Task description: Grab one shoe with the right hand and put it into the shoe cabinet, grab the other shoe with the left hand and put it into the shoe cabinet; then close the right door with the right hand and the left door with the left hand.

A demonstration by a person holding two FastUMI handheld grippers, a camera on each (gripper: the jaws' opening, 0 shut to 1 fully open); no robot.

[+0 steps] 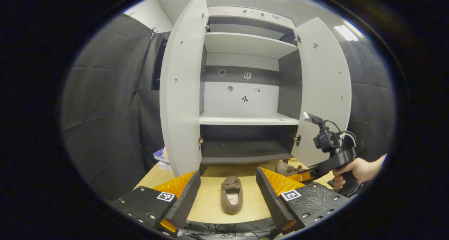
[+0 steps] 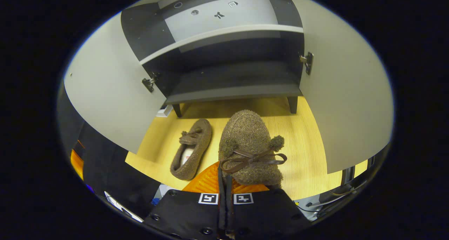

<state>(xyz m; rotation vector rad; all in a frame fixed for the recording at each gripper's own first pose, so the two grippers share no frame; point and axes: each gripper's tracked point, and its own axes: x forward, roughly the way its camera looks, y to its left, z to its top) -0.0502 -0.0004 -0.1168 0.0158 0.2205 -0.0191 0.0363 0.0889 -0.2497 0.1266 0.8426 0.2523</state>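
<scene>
A grey shoe cabinet [image 1: 245,120] stands on the wooden table with both doors swung wide, the left door [image 1: 180,92] and the right door [image 1: 324,92]. One brown fuzzy shoe [image 1: 231,199] lies on the table, toe towards me, just ahead of my open left gripper [image 1: 228,175]. The other brown shoe [image 2: 250,145], with a bow, hangs off the table, my right gripper [image 2: 224,184] shut on its heel end. It points at the dark bottom shelf [image 2: 231,78]. From the left gripper view, a hand holds the right gripper [image 1: 298,175] low by the right door.
Books [image 1: 161,155] lie on the table left of the cabinet, behind the left door. The cabinet's shelves [image 1: 245,43] are bare. Black cloth walls close in on both sides. Cables [image 1: 224,231] run past the table's near edge.
</scene>
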